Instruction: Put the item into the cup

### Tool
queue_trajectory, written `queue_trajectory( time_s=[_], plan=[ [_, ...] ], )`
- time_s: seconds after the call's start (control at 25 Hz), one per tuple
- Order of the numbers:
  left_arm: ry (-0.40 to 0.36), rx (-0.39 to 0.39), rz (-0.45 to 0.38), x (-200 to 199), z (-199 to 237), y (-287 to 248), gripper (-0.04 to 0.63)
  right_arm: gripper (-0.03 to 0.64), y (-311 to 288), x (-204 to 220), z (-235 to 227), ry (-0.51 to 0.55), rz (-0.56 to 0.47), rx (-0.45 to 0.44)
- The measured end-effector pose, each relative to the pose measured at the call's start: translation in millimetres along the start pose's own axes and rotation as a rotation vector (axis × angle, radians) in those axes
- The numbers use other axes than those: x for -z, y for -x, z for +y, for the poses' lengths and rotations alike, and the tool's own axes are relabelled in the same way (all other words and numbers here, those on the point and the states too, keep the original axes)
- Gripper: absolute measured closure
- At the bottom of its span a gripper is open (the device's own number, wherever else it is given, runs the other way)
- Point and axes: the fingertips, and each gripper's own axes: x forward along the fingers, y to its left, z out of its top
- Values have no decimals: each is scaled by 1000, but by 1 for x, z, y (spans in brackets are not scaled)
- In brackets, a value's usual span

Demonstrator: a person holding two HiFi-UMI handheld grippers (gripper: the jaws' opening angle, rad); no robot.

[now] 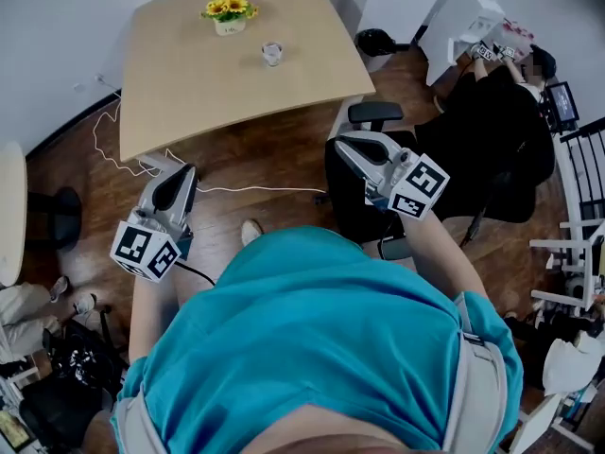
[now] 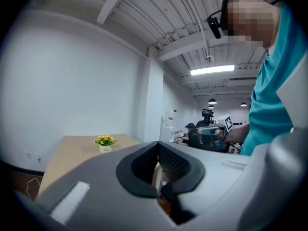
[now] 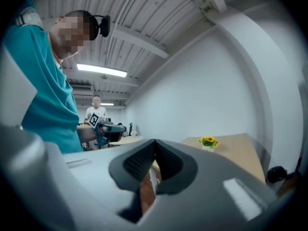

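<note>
1. Pale beige wooden table (image 1: 189,83): plain, even tone.
2. Small potted flowers (image 1: 229,10): yellow blooms, green leaves, white pot.
3. Clear glass cup (image 1: 272,54): colourless, see-through.
4. Dark plank floor (image 1: 274,159): reddish brown, with a thin white cable (image 1: 265,190) on it.
5. Left gripper (image 1: 187,172) and right gripper (image 1: 344,146): grey shells, black textured pads, white cubes with black square markers.
6. Person's short-sleeved shirt (image 1: 321,329): plain teal.
</note>
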Motion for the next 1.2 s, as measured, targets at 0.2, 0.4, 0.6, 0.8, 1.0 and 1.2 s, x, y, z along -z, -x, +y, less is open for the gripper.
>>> queue_trajectory(
  time_s=[0.2,0.4,0.6,0.8,1.0,1.2],
  plan=[
    [34,-8,6,9,-66,-7,592,615,52,13,11,-66,-10,-23],
    [-18,-15,16,19,-96,13,592,615,68,18,27,-140,-36,-14],
    [6,-29,-8,21,-89,35,592,617,58,19,36,-182,-64,12],
    [3,-31,-18,19,-79,53,592,617,45,26,48,-141,-21,40],
    [15,-17,-12,23,-81,52,592,617,44,27,52,-112,7,46],
    [11,-6,-9,22,-79,55,592,617,42,27,57,-97,18,47]
  ],
)
